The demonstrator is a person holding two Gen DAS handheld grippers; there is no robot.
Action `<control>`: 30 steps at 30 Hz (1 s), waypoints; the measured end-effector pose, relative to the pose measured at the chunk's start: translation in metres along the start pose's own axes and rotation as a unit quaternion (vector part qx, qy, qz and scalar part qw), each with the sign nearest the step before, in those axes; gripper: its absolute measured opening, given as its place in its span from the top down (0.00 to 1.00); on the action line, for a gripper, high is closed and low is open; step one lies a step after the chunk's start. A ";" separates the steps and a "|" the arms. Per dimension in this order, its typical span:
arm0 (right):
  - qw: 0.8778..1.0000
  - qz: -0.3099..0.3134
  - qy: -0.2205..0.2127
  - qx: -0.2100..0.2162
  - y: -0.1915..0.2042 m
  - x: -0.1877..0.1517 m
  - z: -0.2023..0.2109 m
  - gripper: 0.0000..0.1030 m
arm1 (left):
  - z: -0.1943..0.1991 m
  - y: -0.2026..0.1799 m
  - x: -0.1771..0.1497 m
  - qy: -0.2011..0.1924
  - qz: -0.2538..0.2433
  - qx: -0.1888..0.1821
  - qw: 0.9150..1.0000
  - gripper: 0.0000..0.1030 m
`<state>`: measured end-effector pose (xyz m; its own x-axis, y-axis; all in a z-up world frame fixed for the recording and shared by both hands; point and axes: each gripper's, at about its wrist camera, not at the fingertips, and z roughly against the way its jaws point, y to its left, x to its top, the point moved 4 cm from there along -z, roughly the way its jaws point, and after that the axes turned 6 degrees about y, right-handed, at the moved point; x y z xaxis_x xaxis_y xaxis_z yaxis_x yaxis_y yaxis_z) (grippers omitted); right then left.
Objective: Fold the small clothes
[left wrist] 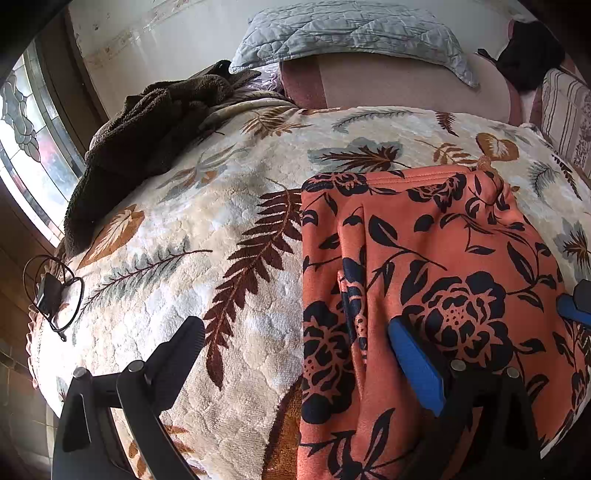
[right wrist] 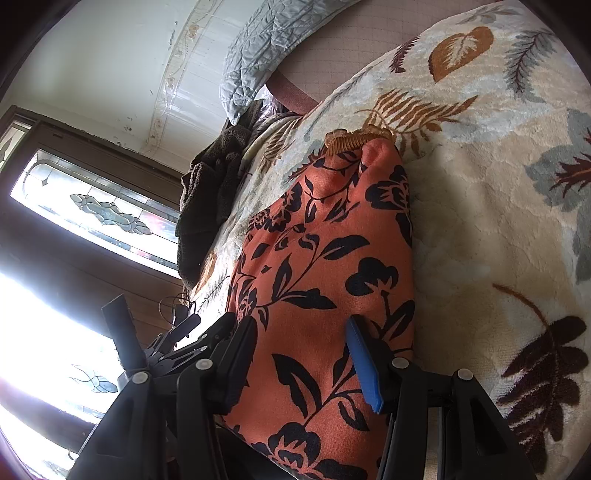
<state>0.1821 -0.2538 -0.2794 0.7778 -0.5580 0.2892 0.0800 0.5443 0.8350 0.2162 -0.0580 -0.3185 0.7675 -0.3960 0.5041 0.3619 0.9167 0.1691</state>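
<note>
An orange garment with black flowers (left wrist: 424,266) lies folded on a leaf-patterned blanket (left wrist: 221,229). My left gripper (left wrist: 295,332) is open; its left finger is over the blanket and its blue-padded right finger rests on the garment. The garment also shows in the right wrist view (right wrist: 325,280). My right gripper (right wrist: 299,354) is open just above the garment's near edge, one finger at each side. Its blue pad (left wrist: 576,310) shows at the right edge of the left wrist view.
A dark brown towel (left wrist: 147,140) lies heaped at the blanket's far left. A grey quilted pillow (left wrist: 351,33) and a pink sheet (left wrist: 406,88) are at the head. A black cable (left wrist: 51,291) sits at the left edge. A stained-glass window (right wrist: 99,210) is on the left.
</note>
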 end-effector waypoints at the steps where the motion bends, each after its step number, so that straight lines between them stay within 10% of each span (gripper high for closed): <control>1: 1.000 0.000 0.000 0.000 0.000 0.000 0.000 0.47 | 0.000 0.000 0.000 0.000 0.000 0.000 1.000 0.04; 15: 0.998 0.024 -0.048 -0.015 0.009 0.008 0.022 0.41 | 0.024 0.019 0.005 -0.051 0.017 -0.013 0.998 0.04; 24: 0.996 -0.076 -0.051 -0.021 -0.032 0.022 0.023 0.29 | -0.001 0.048 0.001 0.006 0.067 -0.102 0.992 0.04; 30: 0.994 -0.106 -0.009 -0.011 -0.043 0.024 -0.002 0.29 | -0.014 0.025 -0.008 0.069 0.057 -0.232 0.969 0.04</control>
<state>0.1983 -0.2895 -0.3096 0.7304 -0.6729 0.1169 0.2547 0.4272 0.8676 0.2271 -0.0327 -0.3301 0.8682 -0.3268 0.3734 0.4453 0.8452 -0.2957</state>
